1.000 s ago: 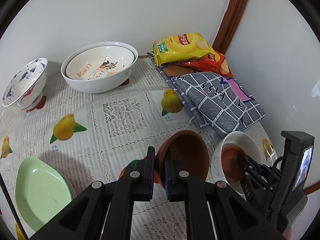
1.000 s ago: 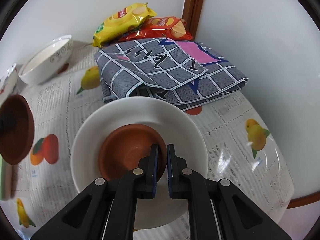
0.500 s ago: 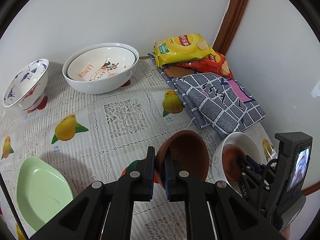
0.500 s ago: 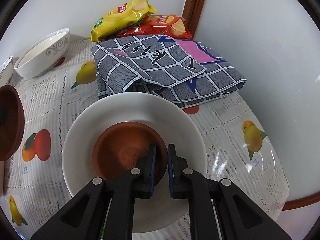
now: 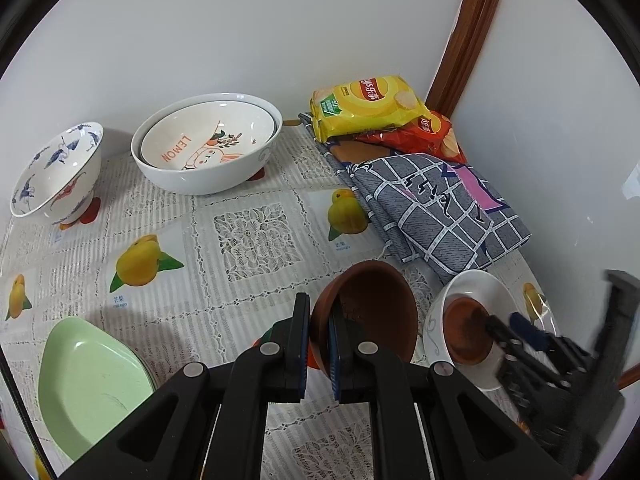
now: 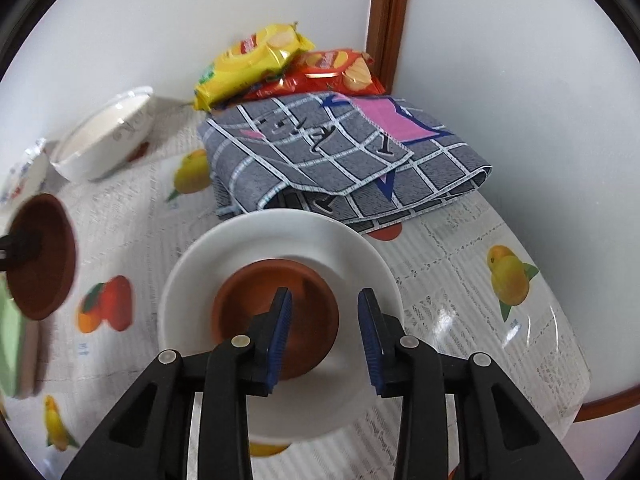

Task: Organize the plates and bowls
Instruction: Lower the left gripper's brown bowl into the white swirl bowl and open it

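The counter (image 5: 256,236) wears a lace-patterned cover printed with fruit. At the back wall sit a blue-painted bowl (image 5: 56,172) and, beside it, a big white bowl (image 5: 208,148) with a smaller one nested inside. A folded checked cloth (image 5: 436,208) lies in the corner, its far end under the yellow and red chip bags (image 5: 368,106). Near the front edge are green plates (image 5: 88,384) and a white plate (image 6: 280,236) close against the cloth.

Your right gripper (image 6: 324,334) hangs with jaws apart over a brown saucer (image 6: 276,312) resting in a white plate (image 6: 280,240). Beyond it lies a folded checked cloth (image 6: 340,160); far left, another brown saucer (image 6: 42,256) hangs tilted.
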